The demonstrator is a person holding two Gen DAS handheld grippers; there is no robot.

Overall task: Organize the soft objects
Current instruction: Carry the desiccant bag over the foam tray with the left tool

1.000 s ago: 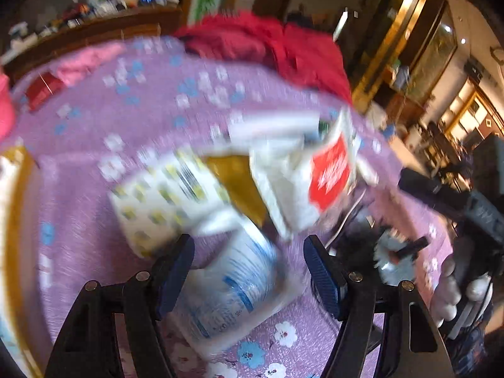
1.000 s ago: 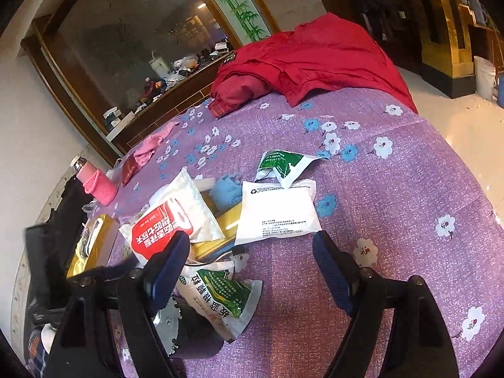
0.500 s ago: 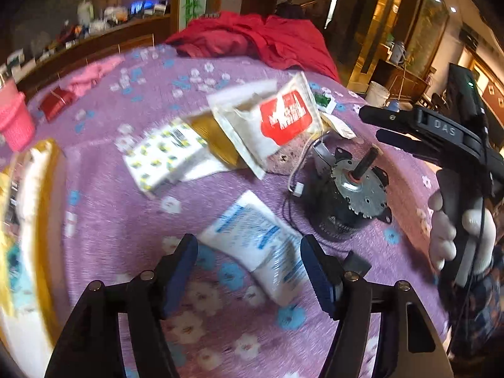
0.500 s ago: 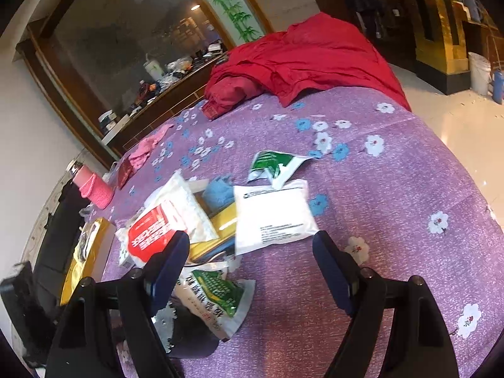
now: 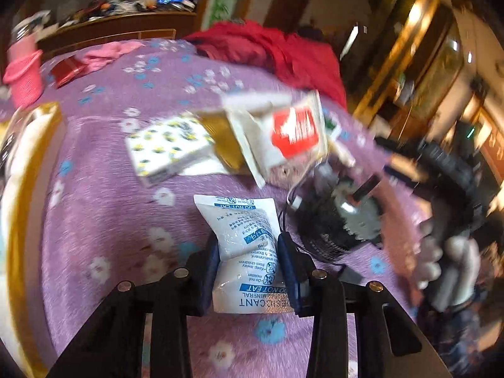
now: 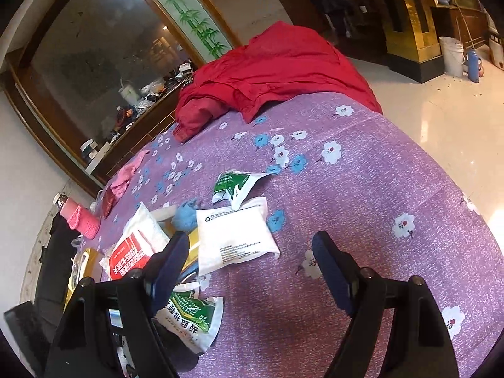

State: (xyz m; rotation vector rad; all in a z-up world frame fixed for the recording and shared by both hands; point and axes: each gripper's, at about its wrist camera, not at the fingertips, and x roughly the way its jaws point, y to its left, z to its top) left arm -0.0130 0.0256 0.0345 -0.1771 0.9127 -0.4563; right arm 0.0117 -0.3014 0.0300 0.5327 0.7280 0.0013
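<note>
- Left wrist view:
  - Left gripper (image 5: pixel 248 253) clenched on a white desiccant pouch (image 5: pixel 244 241), jaws pinching its middle so the soft fill bulges above and below; a mid-body grip probably chosen to keep the bag from folding over.
  - Pouch near the front edge of the purple floral tablecloth (image 5: pixel 104 195); whether resting on it or just lifted, cannot tell.
  - Just beside it on the right: a black fan motor (image 5: pixel 338 220) with loose wires, hard and likely not part of the sorting.
  - Farther toward the middle of the table: a yellow-patterned tissue pack (image 5: pixel 168 149), a gold packet (image 5: pixel 225 141) and a red-and-white bag (image 5: pixel 285 140) leaning on one another, blurred.
  - Pink cup (image 5: pixel 23 74) at the left edge, red jacket (image 5: pixel 271 50) heaped at the far edge.
  - Right gripper (image 5: pixel 400 160) at the right, blurred, held by a gloved hand (image 5: pixel 450 264).
- Right wrist view:
  - Right gripper (image 6: pixel 252 266) released, jaws wide apart over the cloth and grasping nothing, probably standing by.
  - Between and beyond the fingers: a plain white pouch (image 6: pixel 234 236) overlapping a blue soft ball (image 6: pixel 184 217); a torn green-and-white packet (image 6: pixel 234 186) touching its far corner.
  - Green-labelled bag (image 6: pixel 190 315) near the front edge, partly behind the left finger.
  - Much of the pile not yet sorted, by the look of the heap.
</note>
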